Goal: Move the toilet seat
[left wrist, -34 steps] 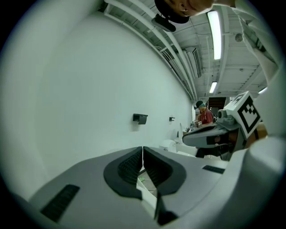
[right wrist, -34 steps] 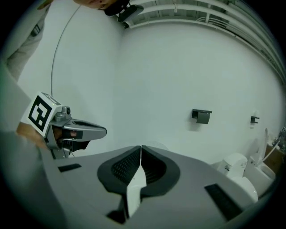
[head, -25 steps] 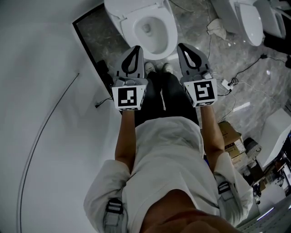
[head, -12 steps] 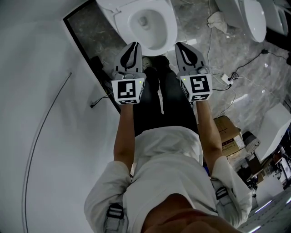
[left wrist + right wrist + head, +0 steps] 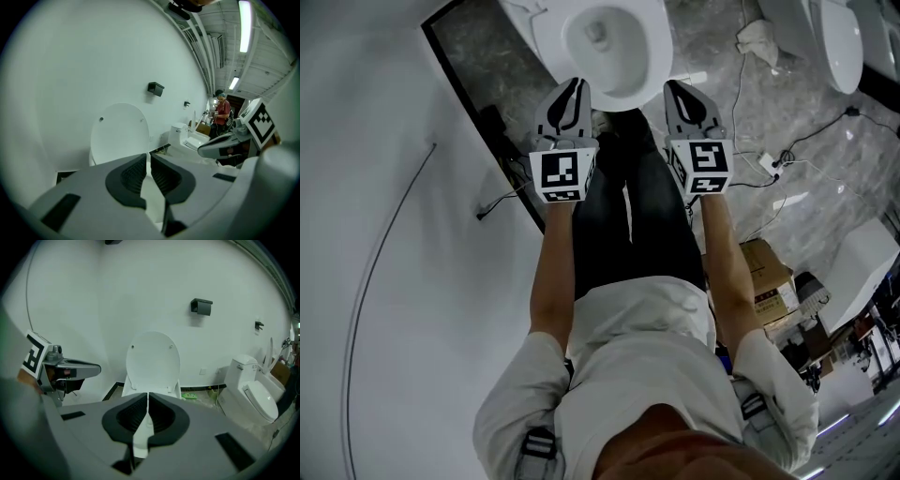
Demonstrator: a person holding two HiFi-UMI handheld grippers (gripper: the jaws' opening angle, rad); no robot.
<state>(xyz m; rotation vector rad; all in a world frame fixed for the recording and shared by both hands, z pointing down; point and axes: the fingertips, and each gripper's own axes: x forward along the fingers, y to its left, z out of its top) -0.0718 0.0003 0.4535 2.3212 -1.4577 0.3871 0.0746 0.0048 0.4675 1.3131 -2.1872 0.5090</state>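
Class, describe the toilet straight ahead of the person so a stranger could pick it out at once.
Find the curved white wall. At its foot, straight ahead, stands a white toilet. Its round lid is raised upright, while the neighbouring toilet to its right has a boxy tank and a lowered lid.

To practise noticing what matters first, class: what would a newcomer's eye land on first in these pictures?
The white toilet at the top centre of the head view draws the eye, its lid raised upright against the wall. Just in front of it, the left gripper and right gripper point towards it side by side, jaws shut and empty. A second toilet stands off to the right.
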